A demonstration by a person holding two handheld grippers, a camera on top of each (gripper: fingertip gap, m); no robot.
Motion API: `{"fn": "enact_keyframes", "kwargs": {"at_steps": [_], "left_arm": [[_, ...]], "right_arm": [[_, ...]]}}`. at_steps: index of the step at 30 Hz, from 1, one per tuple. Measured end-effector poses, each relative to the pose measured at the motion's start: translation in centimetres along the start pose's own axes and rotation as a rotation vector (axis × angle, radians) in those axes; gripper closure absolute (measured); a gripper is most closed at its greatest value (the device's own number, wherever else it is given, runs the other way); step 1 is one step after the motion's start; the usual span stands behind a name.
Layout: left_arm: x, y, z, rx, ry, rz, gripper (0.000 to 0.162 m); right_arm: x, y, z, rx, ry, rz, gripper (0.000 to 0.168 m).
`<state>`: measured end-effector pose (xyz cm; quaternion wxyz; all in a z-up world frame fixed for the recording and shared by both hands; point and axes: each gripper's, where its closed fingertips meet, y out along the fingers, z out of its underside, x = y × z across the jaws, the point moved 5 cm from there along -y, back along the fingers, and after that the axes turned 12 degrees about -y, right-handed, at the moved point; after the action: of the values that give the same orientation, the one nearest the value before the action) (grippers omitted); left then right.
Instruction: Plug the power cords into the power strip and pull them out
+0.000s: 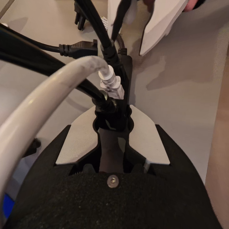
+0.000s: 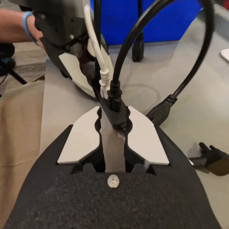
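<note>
A narrow black power strip point(image 1: 125, 74) lies on the grey table, also in the right wrist view point(image 2: 111, 111). Three cords are plugged into it: a black plug at each end and a white plug point(image 1: 111, 84) in the middle, also in the right wrist view point(image 2: 104, 85). My left gripper point(image 1: 112, 119) is shut on the black plug point(image 1: 105, 106) at its end of the strip. My right gripper point(image 2: 114, 115) is closed around the opposite end of the strip, beside the other black plug point(image 2: 114, 100). Each gripper shows in the other's view, the left point(image 2: 74, 69) and the right point(image 1: 154, 24).
Loose black cord ends lie on the table: a connector point(image 1: 79, 49), a pronged plug point(image 1: 79, 21), a connector point(image 2: 159, 111) and a plug point(image 2: 210, 156). A blue box point(image 2: 161, 22) stands behind. A person's arm with a blue wristband point(image 2: 26, 24) holds the left gripper. The table edge runs left point(image 2: 43, 111). One gripper's finger ends stand about 8 centimetres off the other's.
</note>
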<state>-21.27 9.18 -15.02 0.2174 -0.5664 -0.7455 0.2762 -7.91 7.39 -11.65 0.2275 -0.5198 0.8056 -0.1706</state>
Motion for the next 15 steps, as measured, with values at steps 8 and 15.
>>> {"fn": "enact_keyframes", "kwargs": {"at_steps": [8,15], "left_arm": [[-0.8,-0.6,0.5,0.0,0.069,0.074,0.119],[-1.0,-0.5,0.4,-0.001,0.068,0.071,0.119]], "right_arm": [[1.3,2.8,-0.3,0.024,-0.094,-0.133,0.135],[1.3,3.0,-0.4,0.037,-0.073,-0.157,0.143]]}}
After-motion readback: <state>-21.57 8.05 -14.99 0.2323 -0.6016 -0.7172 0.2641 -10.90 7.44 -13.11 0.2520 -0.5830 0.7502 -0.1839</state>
